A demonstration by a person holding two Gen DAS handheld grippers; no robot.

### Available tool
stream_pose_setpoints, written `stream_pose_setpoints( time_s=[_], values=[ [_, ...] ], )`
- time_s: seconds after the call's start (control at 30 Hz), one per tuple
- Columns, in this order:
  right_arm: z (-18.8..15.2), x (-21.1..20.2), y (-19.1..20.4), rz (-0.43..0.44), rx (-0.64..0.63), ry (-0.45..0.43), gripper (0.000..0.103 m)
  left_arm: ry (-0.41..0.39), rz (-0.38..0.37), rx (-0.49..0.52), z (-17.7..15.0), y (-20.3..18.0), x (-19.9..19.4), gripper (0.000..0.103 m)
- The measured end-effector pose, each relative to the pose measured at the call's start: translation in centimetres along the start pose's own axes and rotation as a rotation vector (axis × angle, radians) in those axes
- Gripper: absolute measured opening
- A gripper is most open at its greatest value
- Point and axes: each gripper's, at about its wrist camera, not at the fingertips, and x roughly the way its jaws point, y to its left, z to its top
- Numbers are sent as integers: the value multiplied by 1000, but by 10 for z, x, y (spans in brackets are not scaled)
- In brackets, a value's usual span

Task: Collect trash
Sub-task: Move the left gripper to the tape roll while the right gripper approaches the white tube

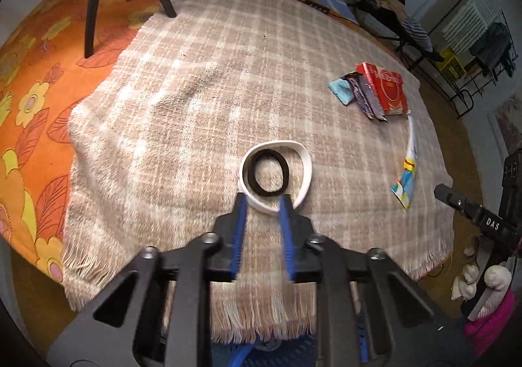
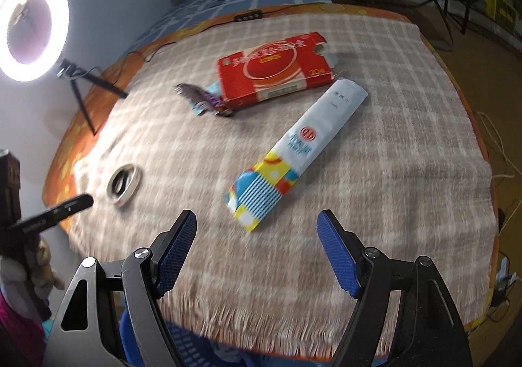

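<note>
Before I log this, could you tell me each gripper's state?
Left gripper: narrowed at the white ring's rim; grip cannot be told.
Right gripper: open, empty.

A flattened red carton with a pale circle on its face lies far back on the checked blanket. A dark purple wrapper and a light-blue scrap stick out from under its left edge. A long white sachet with a bright striped end lies flat just beside the carton, angled toward the near fringe. A white ring with a black band inside lies well apart to the left.
</note>
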Motion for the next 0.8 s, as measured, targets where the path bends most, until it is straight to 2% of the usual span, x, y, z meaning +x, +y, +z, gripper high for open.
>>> stream_pose_setpoints(
  time_s=[0.1, 0.2, 0.33, 0.8],
  values=[
    [11, 11, -7, -1, 41, 12, 76, 9, 19, 3, 6, 0, 9, 15],
    [20, 20, -8, -10, 57, 17, 76, 15, 35, 2, 11, 1, 16, 10],
    [30, 30, -8, -28, 60, 18, 76, 14, 75, -9, 15, 7, 21, 10],
    [39, 50, -14, -68, 83, 37, 76, 39, 92, 12, 19, 8, 36, 8]
  ],
)
